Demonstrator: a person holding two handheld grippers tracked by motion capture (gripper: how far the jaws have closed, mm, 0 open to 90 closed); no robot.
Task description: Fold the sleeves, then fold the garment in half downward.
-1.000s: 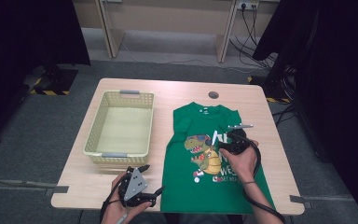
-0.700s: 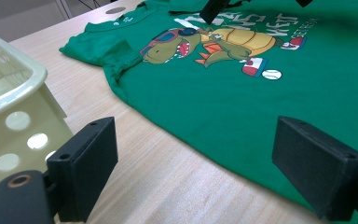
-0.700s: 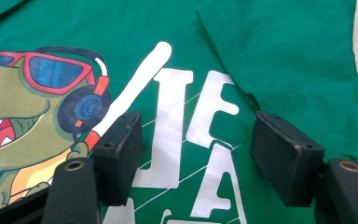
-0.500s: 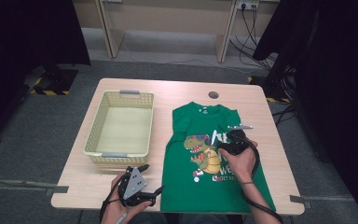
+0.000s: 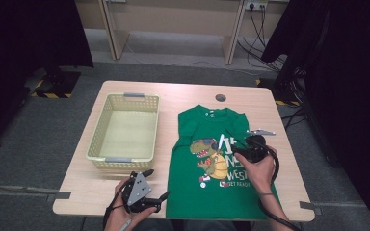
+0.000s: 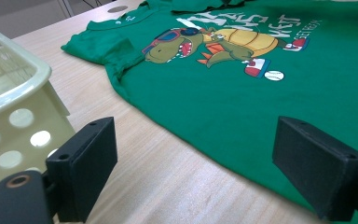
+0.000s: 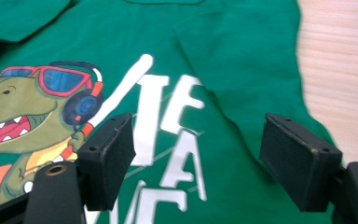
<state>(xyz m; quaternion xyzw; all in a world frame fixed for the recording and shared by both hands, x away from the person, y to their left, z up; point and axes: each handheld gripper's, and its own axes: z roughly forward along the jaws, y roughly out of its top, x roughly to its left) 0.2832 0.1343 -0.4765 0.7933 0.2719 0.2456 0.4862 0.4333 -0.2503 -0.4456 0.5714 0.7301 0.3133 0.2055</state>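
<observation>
A: Two grippers are seen at the table (image 5: 183,91). How is the right gripper (image 5: 238,149) set?

B: Its jaws are spread wide, having just been opening further, and nothing is clamped. In the right gripper view (image 7: 196,158) they are held low over the shirt (image 5: 221,192), above the white lettering (image 7: 168,135) at the 3 o'clock side of the dinosaur print (image 7: 23,121). Whether the cloth is touched cannot be told.

A: And the left gripper (image 5: 156,185)?

B: It is also released. In the left gripper view (image 6: 193,163) the jaws are parted, with bare wood and the shirt's edge seen between them; nothing is gripped. In the high view it is found at the table's 7 o'clock corner, just beside the shirt's lower left edge, and it is pointed toward 2 o'clock.

A: Where is the shirt placed?

B: It is laid flat, print up, on the right half of the table, with the collar (image 5: 211,113) toward 12 o'clock and the hem at the near edge.

A: What else is on the table?

B: A basket (image 5: 96,144) is set on the left half, at the shirt's 9 o'clock and near it. A dark round hole (image 5: 220,98) is seen in the tabletop at 12 o'clock from the collar.
</observation>
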